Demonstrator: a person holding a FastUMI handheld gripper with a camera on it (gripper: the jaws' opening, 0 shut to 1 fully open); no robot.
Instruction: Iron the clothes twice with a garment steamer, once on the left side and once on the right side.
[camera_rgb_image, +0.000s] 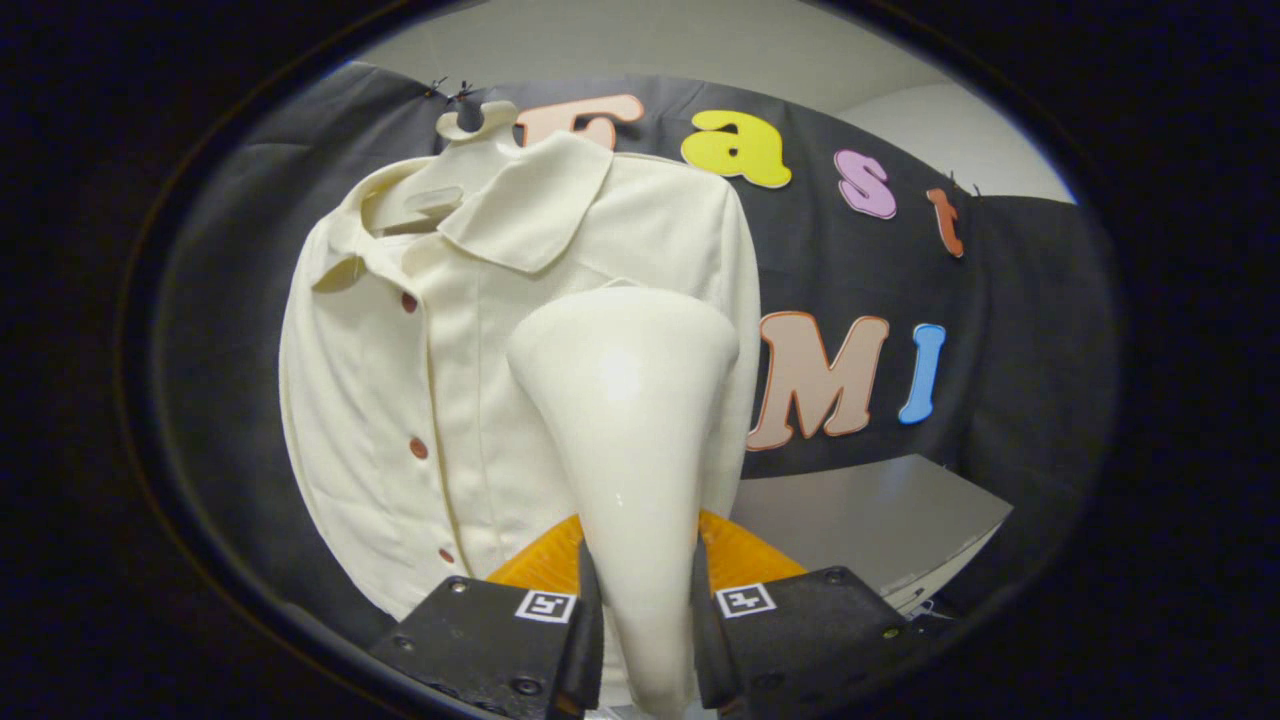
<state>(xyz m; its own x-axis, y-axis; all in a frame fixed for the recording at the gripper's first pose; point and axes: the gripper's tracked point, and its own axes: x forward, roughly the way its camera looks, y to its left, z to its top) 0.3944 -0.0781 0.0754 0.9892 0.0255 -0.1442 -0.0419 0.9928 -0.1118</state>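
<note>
Gripper view shows the gripper (645, 625) clamped on the narrow neck of the garment steamer (630, 440), one finger pressing on each side of its cream body. The steamer flares upward into a broad head, and that head sits in front of the cream shirt (400, 400). The shirt hangs on a hanger (470, 120) against the dark booth wall, its collar spread and a row of reddish buttons (418, 448) running down the placket. An orange part (745, 555), apparently belonging to the steamer, shows behind the neck, just above the fingers. A grey bench (880, 520) lies beyond the fingers, beside the shirt's lower edge.

The head covers the shirt panel on the far side of the placket from the hanger's hook, below the shoulder seam; whether it touches the cloth cannot be told from here. It looks as if a pass on that side is the step in hand.

To do it well, keep the hold firm so the neck does not twist between the fingers. Bring the head flat to the fabric, starting high near the shoulder, and draw it straight down in one slow, even stroke. Stay off the buttons and the collar edge. Light pressure should suffice, since the shirt hangs free and may swing or bunch if pushed. Then the panel on the other side of the placket wants the same treatment.
</note>
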